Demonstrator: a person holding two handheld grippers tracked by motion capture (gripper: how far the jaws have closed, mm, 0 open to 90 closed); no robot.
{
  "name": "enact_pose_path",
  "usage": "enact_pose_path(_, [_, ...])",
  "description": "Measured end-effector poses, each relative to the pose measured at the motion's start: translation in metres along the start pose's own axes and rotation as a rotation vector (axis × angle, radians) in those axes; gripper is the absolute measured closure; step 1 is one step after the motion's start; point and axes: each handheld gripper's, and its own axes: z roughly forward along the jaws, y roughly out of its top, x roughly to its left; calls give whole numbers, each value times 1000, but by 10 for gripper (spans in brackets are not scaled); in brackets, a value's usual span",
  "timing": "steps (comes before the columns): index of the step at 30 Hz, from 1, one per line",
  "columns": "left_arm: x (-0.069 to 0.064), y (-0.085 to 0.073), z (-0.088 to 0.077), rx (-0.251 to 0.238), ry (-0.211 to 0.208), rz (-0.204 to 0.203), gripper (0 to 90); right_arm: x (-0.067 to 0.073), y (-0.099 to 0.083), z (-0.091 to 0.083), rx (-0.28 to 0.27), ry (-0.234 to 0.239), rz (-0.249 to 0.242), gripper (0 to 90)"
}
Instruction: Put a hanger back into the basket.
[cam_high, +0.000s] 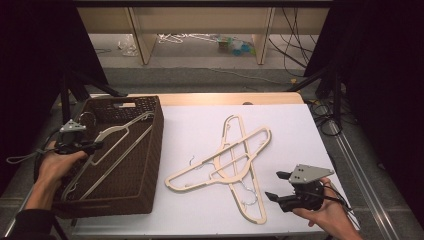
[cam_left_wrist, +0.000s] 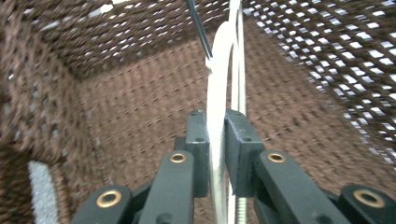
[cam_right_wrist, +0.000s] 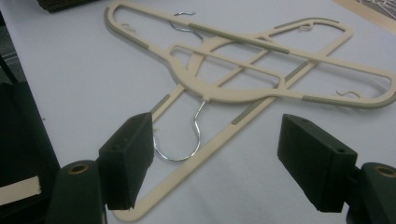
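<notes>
Your left gripper (cam_high: 95, 146) is pinching a cream hanger (cam_high: 117, 147) inside the brown basket (cam_high: 150, 165) (jaws squeezed tight), while your right gripper (cam_high: 279, 185) hangs wide open beside two crossed hangers (cam_high: 235, 160) on the white table (cam_high: 200, 125).

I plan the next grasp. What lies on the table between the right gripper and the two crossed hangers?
Nothing: in the high view, bare white table separates the right gripper from the crossed hangers.
</notes>
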Motion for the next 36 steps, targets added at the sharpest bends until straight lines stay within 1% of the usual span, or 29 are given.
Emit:
enact_pose_path(1, [-1,-1,0,25,25,-39,780,0,0,1,3,-4,-1,280])
enact_pose_path(2, [-1,-1,0,25,25,-39,769,0,0,1,3,-4,-1,280])
enact_pose_path(3, [-1,-1,-1,33,37,-32,769,0,0,1,-4,-5,-10,281])
enact_pose_path(4, [-1,-2,0,27,43,-20,754,0,0,1,0,-2,-4,281])
enact_pose_path(5, [-2,-1,-2,48,50,-18,715,1,0,1,2,-1,-1,280])
enact_pose_path(6, [-2,-1,-1,52,59,-19,715,1,0,1,2,-1,-1,280])
enact_pose_path(7, [-3,-2,-1,58,69,-34,684,0,0,1,0,-1,-7,280])
enact_pose_path(8, [-4,-3,-1,64,79,-38,650,0,0,2,-2,-3,-7,280])
enact_pose_path(9, [-3,-3,-1,75,83,-31,632,1,0,2,2,0,-2,280])
enact_pose_path(12, [-5,-2,-3,96,128,-36,565,1,0,2,2,3,-5,280])
enact_pose_path(13, [-5,-2,-5,93,149,-54,504,0,0,2,-4,4,-6,279])
enact_pose_path(14, [-5,-2,-7,85,154,-68,484,0,0,2,-2,5,-3,279])
enact_pose_path(16, [-5,-1,-8,73,157,-75,482,0,-1,2,-2,6,-3,279])
enact_pose_path(17, [-6,-1,-10,65,152,-76,472,0,-1,2,0,7,-2,279])
enact_pose_path(18, [-7,0,-12,58,151,-66,457,-1,-1,2,-4,5,1,278])
enact_pose_path(19, [-10,1,-13,42,146,-81,457,-1,-1,2,-4,5,1,278])
enact_pose_path(20, [-13,2,-16,32,143,-79,446,-1,-1,3,-6,6,-1,278])
enact_pose_path(21, [-15,4,-19,13,138,-68,435,-2,-2,3,-5,9,1,278])
enact_pose_path(22, [-20,5,-22,-4,130,-75,427,-2,-2,3,-3,12,1,278])
enact_pose_path(23, [-23,6,-26,-18,118,-67,415,-2,-1,4,-7,13,-1,278])
enact_pose_path(25, [-33,9,-32,-71,99,-69,382,-3,-2,5,-17,10,-3,277])
enact_pose_path(27, [-45,13,-36,-146,70,-94,347,-3,-3,7,-19,15,3,276])
enact_pose_path(28, [-52,14,-40,-162,57,-95,341,-3,-4,7,-21,16,7,275])
enact_pose_path(29, [-59,16,-41,-190,40,-107,341,-3,-4,7,-21,16,7,275])
enact_pose_path(30, [-66,18,-43,-206,29,-114,328,-4,-4,7,-25,14,9,273])
enact_pose_path(31, [-73,20,-45,-222,18,-97,318,-4,-4,8,-27,13,11,272])
enact_pose_path(32, [-80,21,-46,-247,-3,-95,307,-4,-4,8,-31,12,11,271])
enact_pose_path(33, [-88,23,-48,-260,-14,-85,307,-4,-4,8,-31,12,11,271])
enact_pose_path(36, [-110,27,-51,-288,-56,-62,264,-4,-4,9,-42,11,8,267])
